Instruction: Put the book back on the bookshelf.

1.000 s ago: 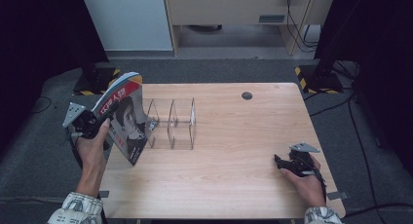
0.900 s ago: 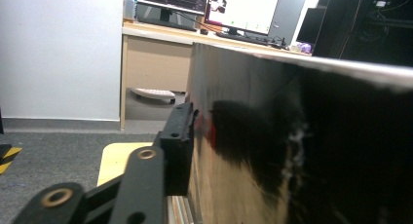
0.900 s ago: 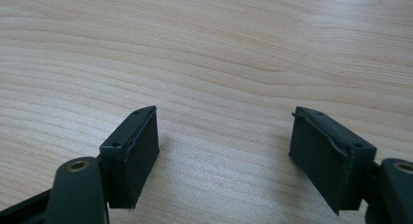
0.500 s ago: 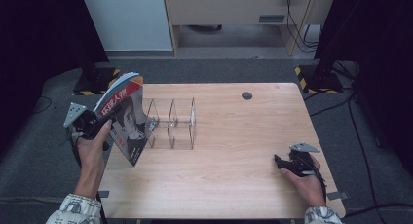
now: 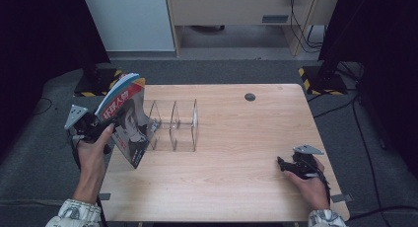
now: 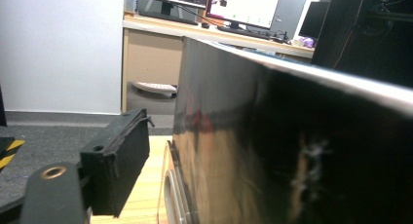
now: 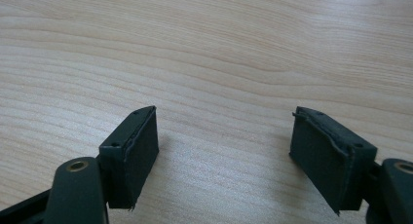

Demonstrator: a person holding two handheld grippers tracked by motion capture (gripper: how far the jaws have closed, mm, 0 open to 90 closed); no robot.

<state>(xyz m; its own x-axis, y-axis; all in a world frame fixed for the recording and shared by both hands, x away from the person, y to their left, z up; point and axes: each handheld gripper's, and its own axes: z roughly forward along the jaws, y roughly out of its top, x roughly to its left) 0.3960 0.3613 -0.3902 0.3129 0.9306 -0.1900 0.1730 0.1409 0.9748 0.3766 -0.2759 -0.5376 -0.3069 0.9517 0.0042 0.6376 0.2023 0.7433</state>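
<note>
A magazine (image 5: 125,123) with a face and red lettering on its cover stands tilted at the table's left edge, against the left end of a clear acrylic divider rack (image 5: 175,126). My left gripper (image 5: 98,129) is at its left side, and its jaws have just been opening. In the left gripper view the magazine's dark glossy cover (image 6: 272,146) lies between the jaws, with a gap between it and the visible pad (image 6: 119,170); the other jaw is hidden behind it. My right gripper (image 5: 287,165) rests open on the table at the front right, with bare wood between its jaws (image 7: 226,151).
The wooden table (image 5: 246,138) has a small black round cap (image 5: 250,96) near its far edge. Beyond it stand a white cabinet (image 5: 130,19) and a beige desk. Black stands with yellow-black striped bases (image 5: 315,76) sit on the floor at both far corners.
</note>
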